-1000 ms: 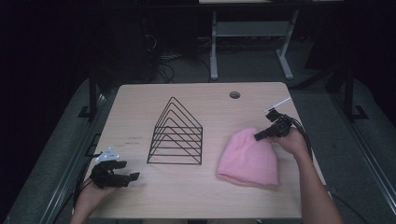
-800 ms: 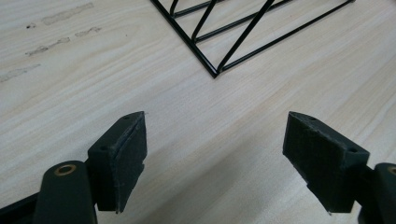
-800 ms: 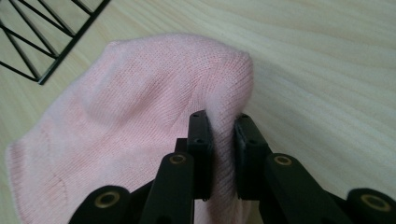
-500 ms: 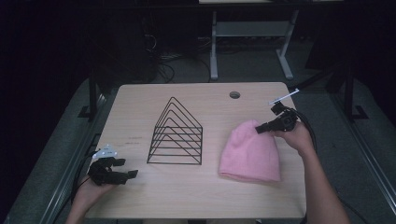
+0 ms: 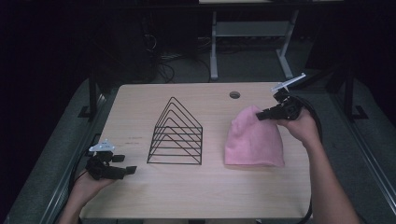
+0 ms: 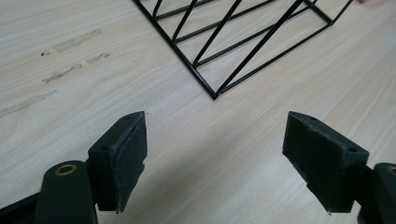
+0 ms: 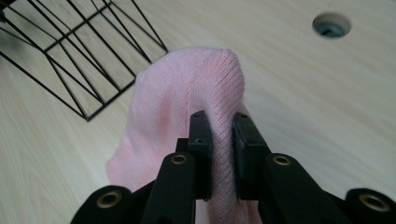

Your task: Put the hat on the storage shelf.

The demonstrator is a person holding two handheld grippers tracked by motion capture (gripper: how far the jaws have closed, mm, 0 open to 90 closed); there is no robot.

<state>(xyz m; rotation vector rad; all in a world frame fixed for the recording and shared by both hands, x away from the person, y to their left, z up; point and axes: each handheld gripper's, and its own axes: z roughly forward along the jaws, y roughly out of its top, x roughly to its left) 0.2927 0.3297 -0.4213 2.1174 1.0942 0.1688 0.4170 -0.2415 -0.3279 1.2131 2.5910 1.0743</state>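
A pink knitted hat [image 5: 254, 139] lies on the right half of the table, its far tip pulled up off the wood. My right gripper [image 5: 259, 115] is shut on that tip; in the right gripper view the pink hat [image 7: 187, 93] is pinched between the two black pads [image 7: 201, 140] and hangs down below them. My left gripper [image 5: 128, 170] rests low at the table's near left corner, open, with bare wood between its pads [image 6: 123, 158]. A black wire rack [image 5: 176, 135] shaped like a row of triangles stands mid-table; the corner of the rack [image 6: 219, 56] lies just ahead of the left jaws.
The light wooden table [image 5: 205, 191] has a round cable hole [image 5: 234, 94] at its far right. Dark floor, cables and a white stand leg [image 5: 214, 51] lie beyond the far edge. Faint smudges [image 6: 70, 51] mark the wood by the left gripper.
My right gripper has risen with the hat's tip pinched in it, so the hat's far end now lifts off the table. The left gripper has stayed in place.
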